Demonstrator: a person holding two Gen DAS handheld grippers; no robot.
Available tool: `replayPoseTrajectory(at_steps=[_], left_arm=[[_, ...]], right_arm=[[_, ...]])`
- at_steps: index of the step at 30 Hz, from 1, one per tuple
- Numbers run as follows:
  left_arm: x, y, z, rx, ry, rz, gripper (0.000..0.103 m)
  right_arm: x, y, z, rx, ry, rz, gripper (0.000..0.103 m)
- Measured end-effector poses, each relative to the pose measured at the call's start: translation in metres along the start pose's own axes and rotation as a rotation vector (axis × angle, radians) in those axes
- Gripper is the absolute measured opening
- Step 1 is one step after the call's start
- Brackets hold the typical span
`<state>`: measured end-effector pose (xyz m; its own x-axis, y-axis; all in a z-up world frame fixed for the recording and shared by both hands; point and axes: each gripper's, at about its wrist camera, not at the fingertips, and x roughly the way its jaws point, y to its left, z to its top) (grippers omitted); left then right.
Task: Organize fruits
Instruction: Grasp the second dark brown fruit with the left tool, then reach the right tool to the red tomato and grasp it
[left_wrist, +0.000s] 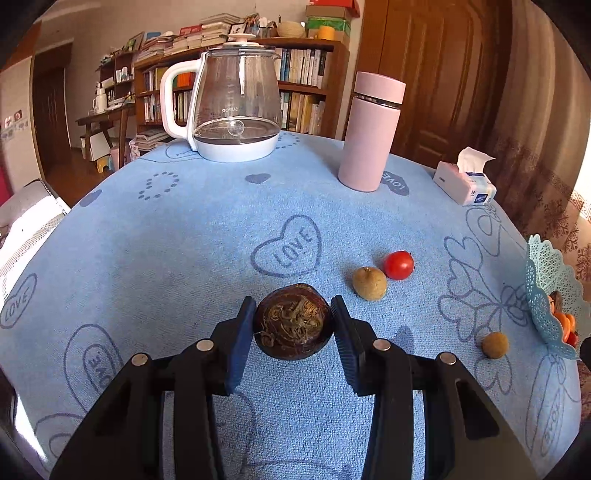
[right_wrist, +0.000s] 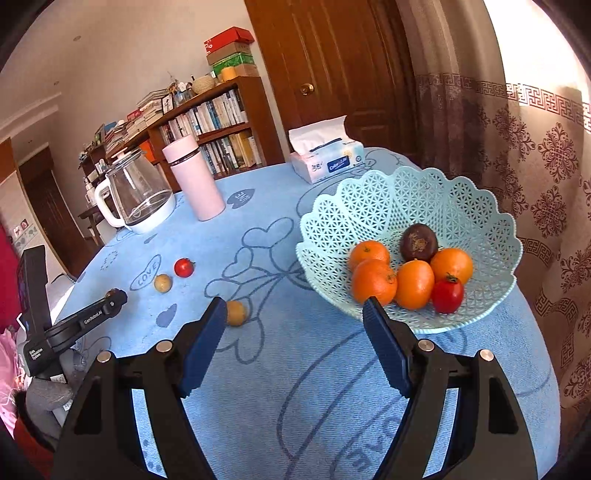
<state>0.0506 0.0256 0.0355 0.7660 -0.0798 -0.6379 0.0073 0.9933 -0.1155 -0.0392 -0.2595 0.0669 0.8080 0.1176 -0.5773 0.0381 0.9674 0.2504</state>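
Observation:
My left gripper (left_wrist: 294, 320) is shut on a dark brown round fruit (left_wrist: 293, 325) with a fibrous top, just above the blue cloth. To its right lie a tan longan (left_wrist: 369, 283), a cherry tomato (left_wrist: 398, 264) and a second longan (left_wrist: 495, 344). The right wrist view shows the pale blue lattice basket (right_wrist: 369, 192) holding several oranges (right_wrist: 373, 280), a dark fruit (right_wrist: 418, 242) and a tomato (right_wrist: 447, 294). My right gripper (right_wrist: 295, 314) stands open and empty in front of the basket, with a longan (right_wrist: 235, 312) beside its left finger. The left gripper (right_wrist: 116, 295) shows at the far left.
A glass kettle (left_wrist: 232, 107) with a white base, a pink flask (left_wrist: 369, 136) and a tissue pack (left_wrist: 465, 181) stand along the far side of the round table (left_wrist: 184, 240). Bookshelves and a wooden door lie beyond. A curtain (right_wrist: 535, 184) hangs behind the basket.

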Motion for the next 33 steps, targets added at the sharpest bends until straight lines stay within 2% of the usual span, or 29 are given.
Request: replayPoseTrajectory(at_steps=[5,9,12,15,21,30,33], left_arm=[[-0.002,-0.006,-0.003,0.021,-0.012,0.004,0.042],[-0.002,-0.011,-0.005,0.043,-0.018,0.006,0.042],[0.000,-0.007,-0.004,0.022,-0.009,0.005,0.042],[0.002,-0.003,-0.004,-0.003,0.000,0.011,0.042],[0.000,-0.004,-0.004,0.001,-0.005,0.016,0.042],[0.002,0.000,-0.003,-0.029,0.004,0.023,0.042],[0.002,0.000,-0.003,-0.032,0.005,0.022,0.042]], right_arm=[[0.038,0.033,0.017,-0.025,0.100,0.123,0.075],[0.071,0.059,0.029,-0.031,0.177,0.196,0.063],[0.094,0.076,0.036,-0.012,0.230,0.236,0.056],[0.115,0.091,0.043,0.001,0.271,0.266,0.053],[0.149,0.117,0.049,-0.049,0.305,0.232,0.046],[0.185,0.127,0.051,-0.048,0.342,0.187,0.045],[0.194,0.128,0.050,-0.057,0.354,0.174,0.041]])
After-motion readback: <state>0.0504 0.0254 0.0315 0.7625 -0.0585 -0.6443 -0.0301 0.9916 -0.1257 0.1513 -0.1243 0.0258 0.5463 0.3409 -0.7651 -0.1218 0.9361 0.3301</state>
